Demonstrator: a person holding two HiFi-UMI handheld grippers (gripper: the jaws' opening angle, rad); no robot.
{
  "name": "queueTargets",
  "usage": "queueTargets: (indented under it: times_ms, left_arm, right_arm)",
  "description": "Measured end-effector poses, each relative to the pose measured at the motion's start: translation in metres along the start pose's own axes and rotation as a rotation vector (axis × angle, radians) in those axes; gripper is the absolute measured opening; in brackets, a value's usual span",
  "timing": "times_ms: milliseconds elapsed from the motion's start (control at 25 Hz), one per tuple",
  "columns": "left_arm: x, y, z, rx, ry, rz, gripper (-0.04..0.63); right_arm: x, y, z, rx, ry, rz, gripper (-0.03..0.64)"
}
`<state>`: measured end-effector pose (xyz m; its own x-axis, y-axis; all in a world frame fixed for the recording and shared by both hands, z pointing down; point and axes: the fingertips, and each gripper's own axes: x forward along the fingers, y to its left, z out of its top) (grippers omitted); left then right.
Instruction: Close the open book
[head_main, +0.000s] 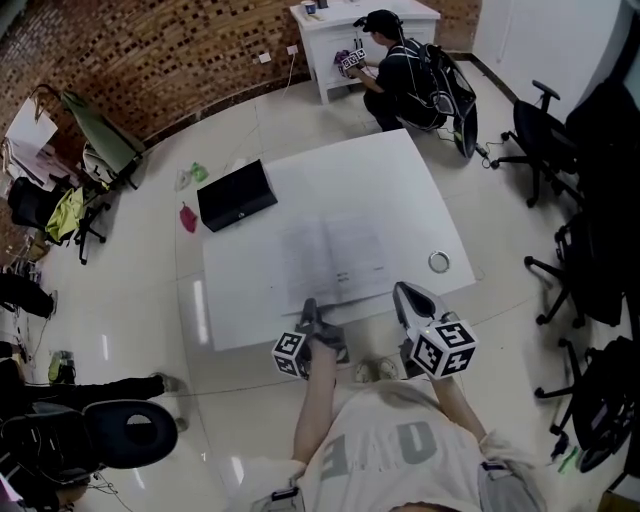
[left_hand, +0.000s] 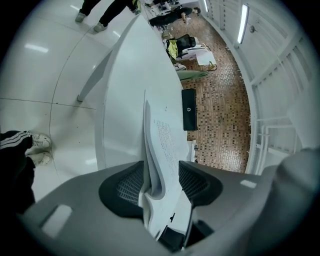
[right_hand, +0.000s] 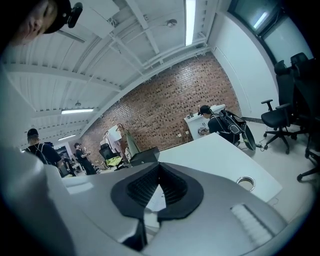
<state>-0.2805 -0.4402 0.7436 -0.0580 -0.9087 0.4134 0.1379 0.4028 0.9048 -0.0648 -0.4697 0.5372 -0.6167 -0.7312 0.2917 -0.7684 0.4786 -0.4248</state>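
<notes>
White glossy floor (head_main: 120, 290) and a brick wall (head_main: 150, 60) surround a white bench (head_main: 400, 190) in the middle of the room. On the near half of this bench the book (head_main: 335, 250) lies open, with its pages facing up.

The left gripper (head_main: 309, 312) is at the near edge of the book. Its jaws stand wide apart, and in the left gripper view the edge of the pages sits between the two pads without being squeezed. The right gripper (head_main: 405, 295) is over the near edge of the bench, just beside the right side of the book. Its jaws are together at the tips and hold nothing.

A black box (head_main: 237, 195) lies at the far left corner of the bench, apart from the book. A small metal ring (head_main: 439, 262) rests near the right edge, beside the book but not touching it.

Behind the bench a person (head_main: 400, 75) crouches at a white desk (head_main: 330, 30). Black office chairs (head_main: 540, 130) stand at the right.
</notes>
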Motion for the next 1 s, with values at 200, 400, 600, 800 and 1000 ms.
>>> queueTargets:
  times_ms: [200,400,600,800,1000]
  left_arm:
    - [0.005,-0.001,-0.008,-0.022,0.027,-0.009,0.224]
    - [-0.006,0.007,-0.029,0.004,0.024,-0.009,0.221]
    - [-0.008,0.012,-0.030,0.136,0.022,0.017,0.126]
    - [-0.014,0.014,-0.024,0.365,0.005,0.002,0.087]
    - [-0.010,-0.009,-0.024,0.685,-0.046,0.016,0.069]
  right_arm:
    - [0.003,-0.001,0.001,0.000,0.000,0.013,0.005]
    - [-0.020,-0.010,-0.005,-0.002,0.001,0.025,0.005]
    - [-0.018,-0.013,-0.006,0.006,0.018,0.016,0.005]
    - [-0.017,-0.006,-0.021,-0.001,0.033,0.019,0.005]
    - [-0.009,-0.004,-0.017,0.004,0.045,0.012,0.005]
